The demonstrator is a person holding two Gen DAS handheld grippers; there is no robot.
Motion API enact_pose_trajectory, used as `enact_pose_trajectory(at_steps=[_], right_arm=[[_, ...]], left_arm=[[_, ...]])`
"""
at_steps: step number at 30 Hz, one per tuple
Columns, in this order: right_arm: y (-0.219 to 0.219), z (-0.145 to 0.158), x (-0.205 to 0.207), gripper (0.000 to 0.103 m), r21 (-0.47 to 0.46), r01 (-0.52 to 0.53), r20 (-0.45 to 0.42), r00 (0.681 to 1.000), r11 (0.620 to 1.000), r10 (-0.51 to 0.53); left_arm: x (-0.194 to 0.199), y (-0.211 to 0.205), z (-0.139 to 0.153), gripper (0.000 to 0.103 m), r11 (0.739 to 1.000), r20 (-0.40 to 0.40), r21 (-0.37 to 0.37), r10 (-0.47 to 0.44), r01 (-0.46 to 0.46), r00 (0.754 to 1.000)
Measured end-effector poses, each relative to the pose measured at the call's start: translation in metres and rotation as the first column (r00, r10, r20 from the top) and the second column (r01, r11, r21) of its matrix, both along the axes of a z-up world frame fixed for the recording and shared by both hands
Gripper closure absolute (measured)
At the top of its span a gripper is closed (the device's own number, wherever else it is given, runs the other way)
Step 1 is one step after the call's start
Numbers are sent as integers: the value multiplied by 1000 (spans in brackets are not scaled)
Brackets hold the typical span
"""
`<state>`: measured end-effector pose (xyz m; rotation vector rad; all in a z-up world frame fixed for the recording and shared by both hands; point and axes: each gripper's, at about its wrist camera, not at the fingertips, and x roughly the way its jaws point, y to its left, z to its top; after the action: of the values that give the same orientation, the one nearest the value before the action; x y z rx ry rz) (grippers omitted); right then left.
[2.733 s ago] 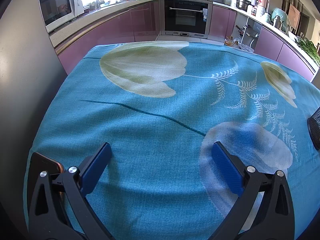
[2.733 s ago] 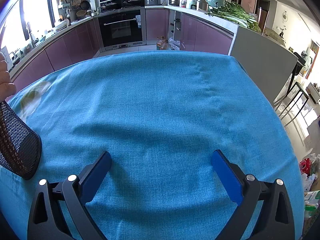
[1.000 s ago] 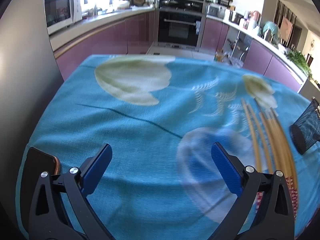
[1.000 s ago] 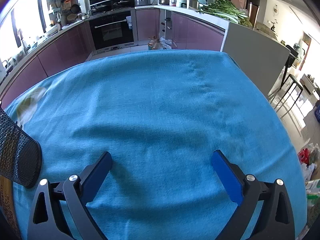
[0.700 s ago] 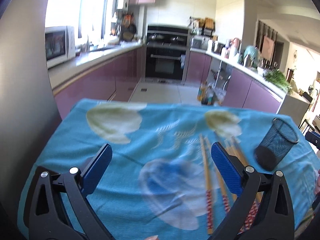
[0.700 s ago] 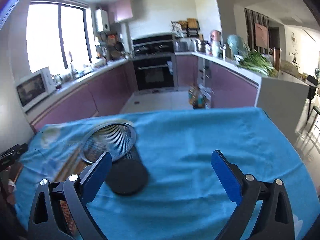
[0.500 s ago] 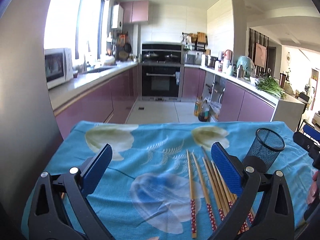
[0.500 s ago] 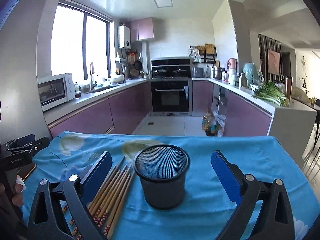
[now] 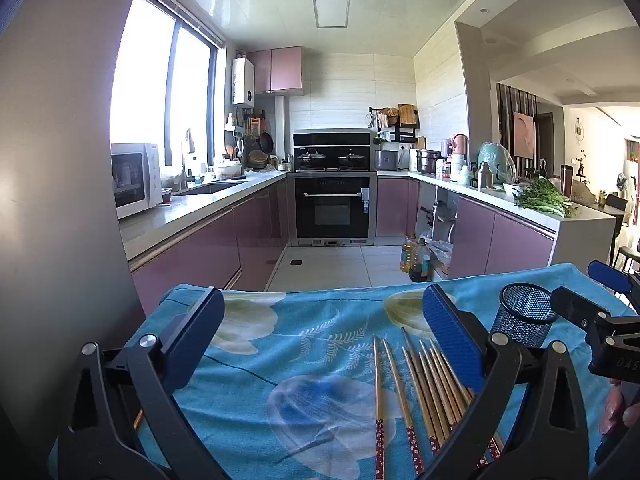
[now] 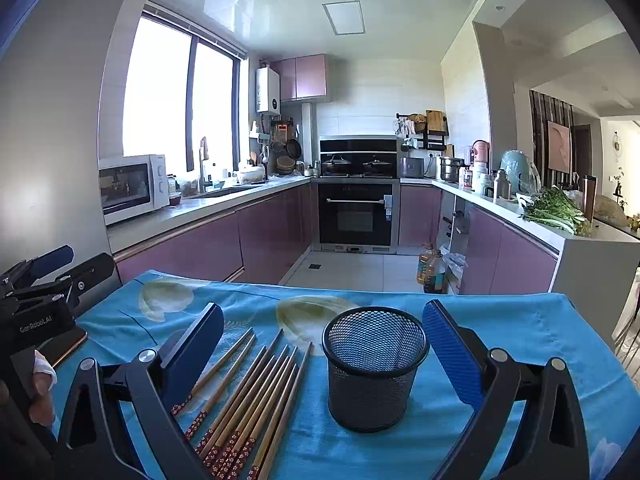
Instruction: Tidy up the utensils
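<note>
Several wooden chopsticks [image 10: 256, 396] with red patterned ends lie side by side on the blue floral tablecloth [image 10: 520, 344]; they also show in the left wrist view [image 9: 424, 396]. A black mesh holder [image 10: 374, 366] stands upright and empty just right of them, and appears in the left wrist view [image 9: 522, 318]. My right gripper [image 10: 324, 356] is open and empty, raised above the table with the holder between its fingers in view. My left gripper [image 9: 318, 344] is open and empty, raised above the cloth left of the chopsticks.
A phone [image 10: 66, 346] lies at the table's left edge. Beyond the table are the kitchen floor, purple cabinets [image 9: 208, 248], an oven [image 9: 334, 212] and oil bottles [image 9: 416, 258] on the floor. A grey wall [image 9: 60, 200] is close on the left.
Both grippers rose and tilted up from looking down at the cloth to looking level across the table. Chopsticks and the upright holder came into view. Both stayed open.
</note>
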<state>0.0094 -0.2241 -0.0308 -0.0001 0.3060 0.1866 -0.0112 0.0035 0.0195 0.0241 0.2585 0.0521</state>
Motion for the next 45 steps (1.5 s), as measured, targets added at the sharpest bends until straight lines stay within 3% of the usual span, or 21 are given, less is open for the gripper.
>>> enact_pose_trajectory(at_steps=[45], right_arm=[[4,5,-13,7,15,-11,67,998,1000,10]], left_arm=[[-12,-7,-1,5,998,69,-19,-53,54,996]])
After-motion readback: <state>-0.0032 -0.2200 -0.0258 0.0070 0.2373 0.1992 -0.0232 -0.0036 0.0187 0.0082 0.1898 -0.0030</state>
